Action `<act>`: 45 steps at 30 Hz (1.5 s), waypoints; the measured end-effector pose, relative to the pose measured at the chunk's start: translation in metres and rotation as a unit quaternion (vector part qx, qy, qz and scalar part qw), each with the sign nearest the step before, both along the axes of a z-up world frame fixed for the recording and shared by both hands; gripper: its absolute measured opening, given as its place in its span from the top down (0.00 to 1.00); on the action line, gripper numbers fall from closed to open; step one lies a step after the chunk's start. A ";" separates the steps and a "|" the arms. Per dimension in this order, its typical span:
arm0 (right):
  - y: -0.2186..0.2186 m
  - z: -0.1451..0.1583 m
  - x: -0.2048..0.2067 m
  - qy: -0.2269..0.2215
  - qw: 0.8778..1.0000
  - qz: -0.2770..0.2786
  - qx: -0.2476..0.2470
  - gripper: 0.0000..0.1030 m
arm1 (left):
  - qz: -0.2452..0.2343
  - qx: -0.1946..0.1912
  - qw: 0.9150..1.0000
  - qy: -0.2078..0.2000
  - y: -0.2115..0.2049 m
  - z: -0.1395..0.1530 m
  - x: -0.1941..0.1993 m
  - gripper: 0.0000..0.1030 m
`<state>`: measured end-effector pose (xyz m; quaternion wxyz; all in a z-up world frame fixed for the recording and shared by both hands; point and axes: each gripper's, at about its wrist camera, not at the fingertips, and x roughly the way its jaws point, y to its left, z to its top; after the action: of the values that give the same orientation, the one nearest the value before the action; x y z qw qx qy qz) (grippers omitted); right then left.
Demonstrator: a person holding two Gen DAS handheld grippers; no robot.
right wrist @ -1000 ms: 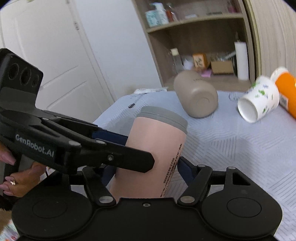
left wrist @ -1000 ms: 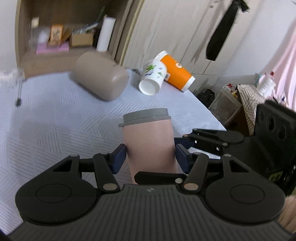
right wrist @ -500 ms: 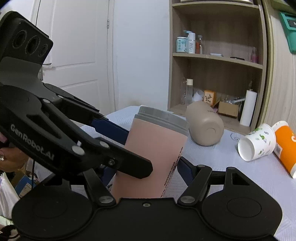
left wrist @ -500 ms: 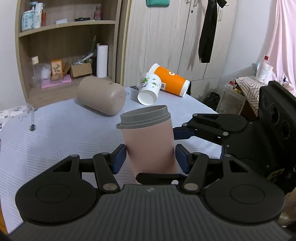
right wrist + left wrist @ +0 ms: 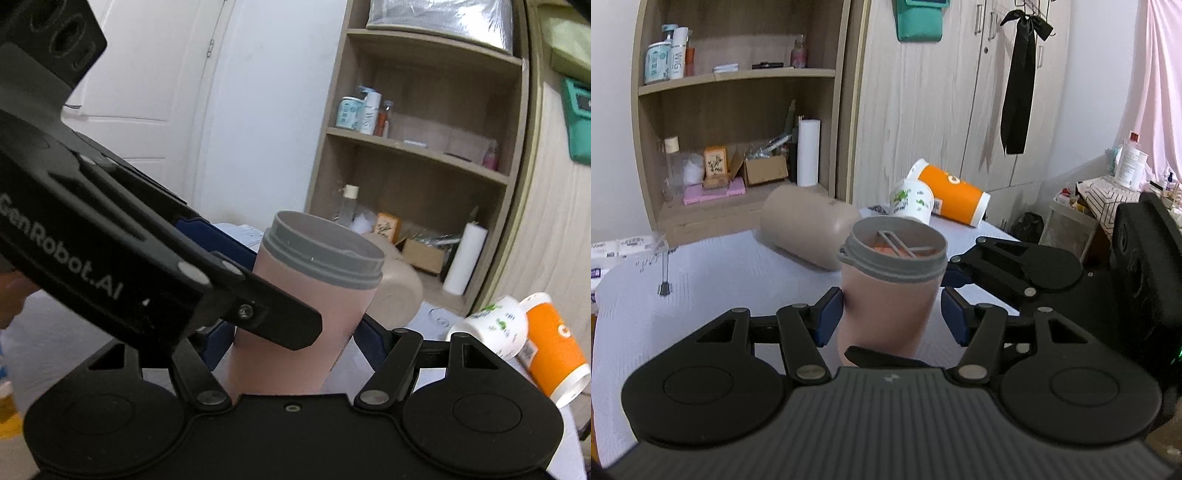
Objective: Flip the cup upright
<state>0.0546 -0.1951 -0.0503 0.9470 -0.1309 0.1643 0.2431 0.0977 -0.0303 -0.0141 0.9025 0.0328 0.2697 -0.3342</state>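
A pink cup with a grey rim (image 5: pixel 886 295) stands between both grippers, its open mouth up and tilted a little toward the left wrist camera. My left gripper (image 5: pixel 892 314) has its blue pads on either side of the cup body; the left pad touches and the right pad shows a small gap. My right gripper (image 5: pixel 291 332) also straddles the cup (image 5: pixel 306 306), with its pads close at the cup's sides. Each gripper crosses the other's view. The cup's base is hidden.
On the white patterned table (image 5: pixel 701 280) lie a beige cup (image 5: pixel 805 229) on its side, a white floral paper cup (image 5: pixel 912 201) and an orange paper cup (image 5: pixel 953 199), both tipped over. A wooden shelf (image 5: pixel 738 110) and wardrobe stand behind.
Both grippers have lifted and tilted with the pink cup. The views rose from the tabletop to the shelves, and the cup's open mouth now shows.
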 end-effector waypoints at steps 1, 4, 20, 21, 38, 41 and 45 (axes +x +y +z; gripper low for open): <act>0.001 -0.001 0.002 -0.007 1.000 -0.006 -0.006 0.27 | -0.002 -0.003 1.000 -0.002 -0.001 0.000 0.002 0.44; 0.000 -0.001 0.007 -0.011 1.000 -0.016 -0.012 0.27 | 0.001 -0.009 1.000 -0.002 -0.003 -0.001 0.006 0.44; 0.008 0.002 0.024 0.012 1.000 -0.010 -0.025 0.27 | 0.043 -0.067 0.996 0.042 0.008 -0.008 0.022 0.43; 0.009 0.002 0.024 0.012 1.000 -0.010 -0.026 0.27 | 0.045 -0.072 0.995 0.045 0.009 -0.008 0.023 0.43; -0.005 0.007 0.015 0.057 0.998 -0.029 0.028 0.17 | 0.061 -0.086 0.991 0.079 0.016 -0.002 0.013 0.25; -0.010 0.009 0.003 0.064 0.997 -0.032 0.039 0.17 | 0.074 -0.067 0.993 0.068 0.016 0.004 -0.002 0.19; -0.015 0.013 -0.012 0.070 0.995 -0.040 0.063 0.17 | 0.095 -0.067 0.991 0.062 0.019 0.009 -0.023 0.16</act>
<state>0.0422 -0.2096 -0.0368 0.9485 -0.0468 0.2201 0.2230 0.0744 -0.0112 -0.0054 0.9118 -0.0742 0.3043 -0.2656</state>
